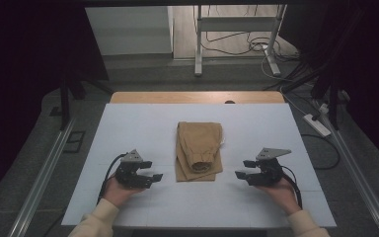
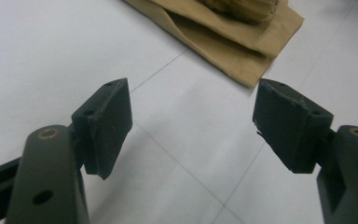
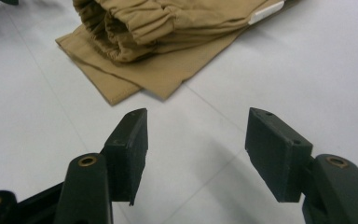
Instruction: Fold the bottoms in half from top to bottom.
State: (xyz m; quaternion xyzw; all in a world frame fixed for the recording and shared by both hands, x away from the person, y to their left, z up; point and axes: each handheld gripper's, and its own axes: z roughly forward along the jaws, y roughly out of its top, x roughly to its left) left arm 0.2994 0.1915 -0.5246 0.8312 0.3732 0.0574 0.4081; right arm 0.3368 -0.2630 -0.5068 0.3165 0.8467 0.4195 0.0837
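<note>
A folded tan garment (image 1: 199, 150), with a gathered elastic band seen at its near end, is laid flat at the middle of the white tabletop (image 1: 128, 128). Its layers are stacked unevenly, so that a lower flap sticks out at the near edge. A small white label is seen at its right side.

To the left of the garment, the left claw (image 1: 149, 171) is held just above the tabletop in a person's left hand (image 1: 120, 191), its jaws spread wide apart with nothing between them. In the left gripper view, a corner of the garment (image 2: 242, 51) is seen beyond the open left claw (image 2: 193, 128), close but not touched.

To the right of the garment, the right claw (image 1: 244, 169) is held in the person's right hand (image 1: 279, 190), its jaws likewise spread and empty. In the right gripper view, the elastic band and folded edge of the garment (image 3: 158, 46) are seen just ahead of the right claw (image 3: 196, 154).

Both claws are pointed inward, toward the garment. Cream sleeves are seen at the bottom edge of the high view.
</note>
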